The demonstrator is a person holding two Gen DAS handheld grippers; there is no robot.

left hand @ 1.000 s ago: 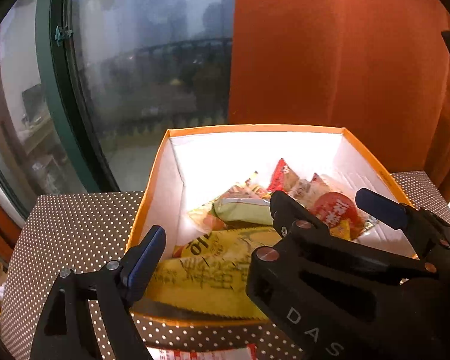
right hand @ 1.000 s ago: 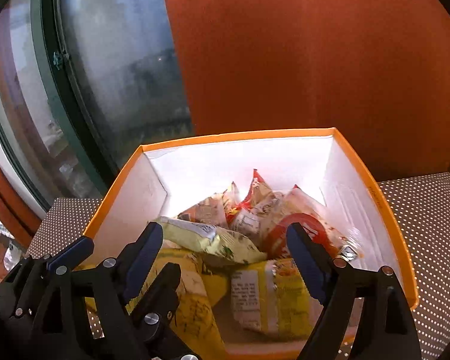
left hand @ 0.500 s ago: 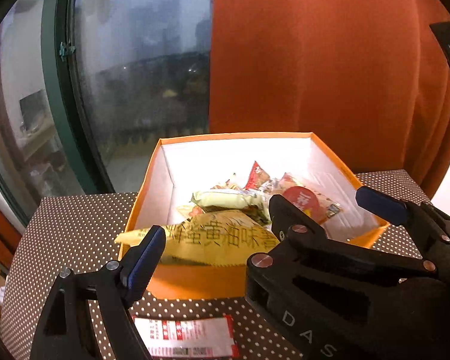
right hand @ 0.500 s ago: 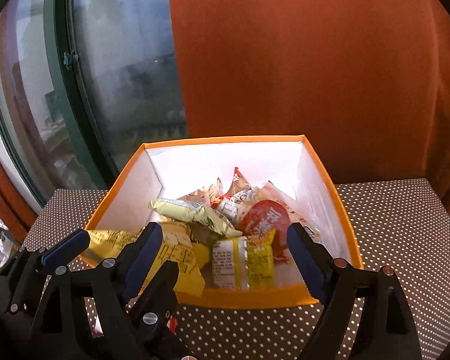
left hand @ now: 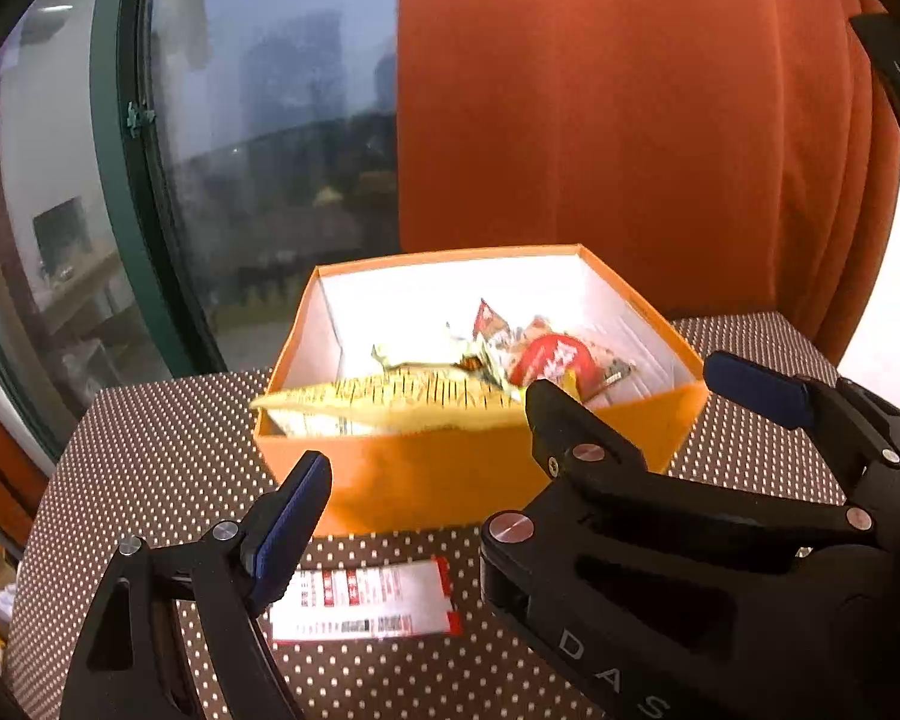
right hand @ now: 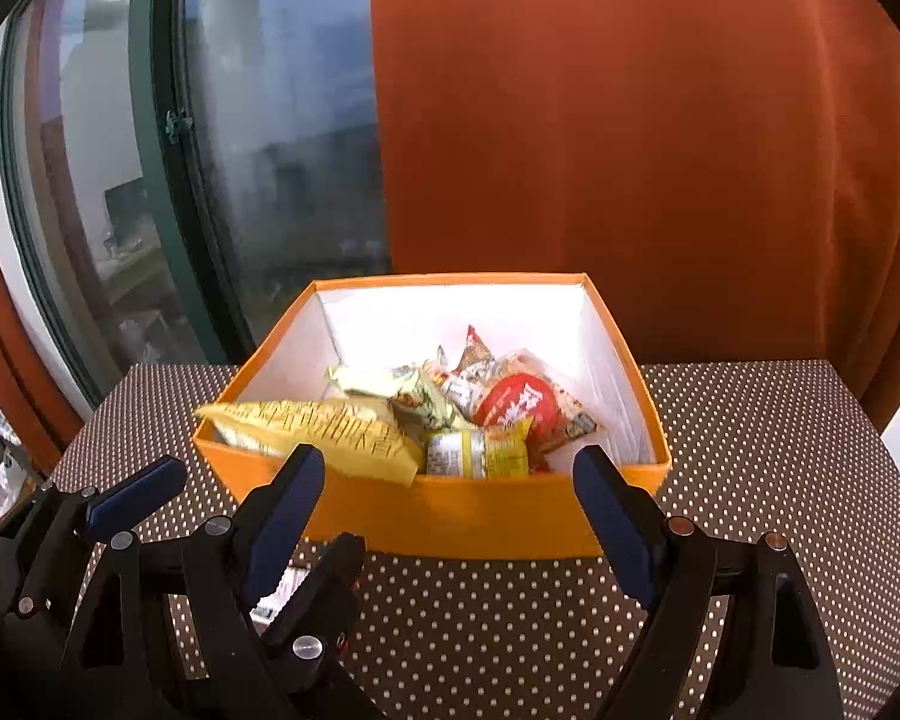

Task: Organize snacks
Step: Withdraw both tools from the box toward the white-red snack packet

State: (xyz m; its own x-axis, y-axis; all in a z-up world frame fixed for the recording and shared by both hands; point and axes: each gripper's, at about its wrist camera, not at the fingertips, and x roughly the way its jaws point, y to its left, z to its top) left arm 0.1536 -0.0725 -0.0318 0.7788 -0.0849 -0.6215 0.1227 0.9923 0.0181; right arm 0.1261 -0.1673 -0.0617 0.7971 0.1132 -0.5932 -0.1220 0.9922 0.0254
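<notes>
An orange box [left hand: 450, 480] [right hand: 468, 516] with white inner walls holds several snack packets. A long yellow packet [left hand: 390, 405] [right hand: 318, 432] lies across its front left corner and juts over the rim. Behind it sit a red round-labelled packet [left hand: 549, 357] [right hand: 516, 402], a pale green packet [right hand: 384, 381] and a small yellow packet [right hand: 480, 453]. A white-and-red packet [left hand: 360, 597] lies flat on the table in front of the box. My left gripper [left hand: 450, 480] [right hand: 252, 510] and right gripper [right hand: 444, 474] [left hand: 648, 402] hover side by side before the box, both open and empty.
The box stands on a brown tablecloth with white dots [right hand: 750, 450]. A dark green window frame [left hand: 126, 180] and glass rise behind on the left, and an orange curtain [right hand: 630, 150] hangs behind the box. The right gripper hides the left gripper's right finger in the left wrist view.
Both grippers have drawn back from over the box and risen slightly, so the whole box now shows. The white-and-red packet on the table has come into view.
</notes>
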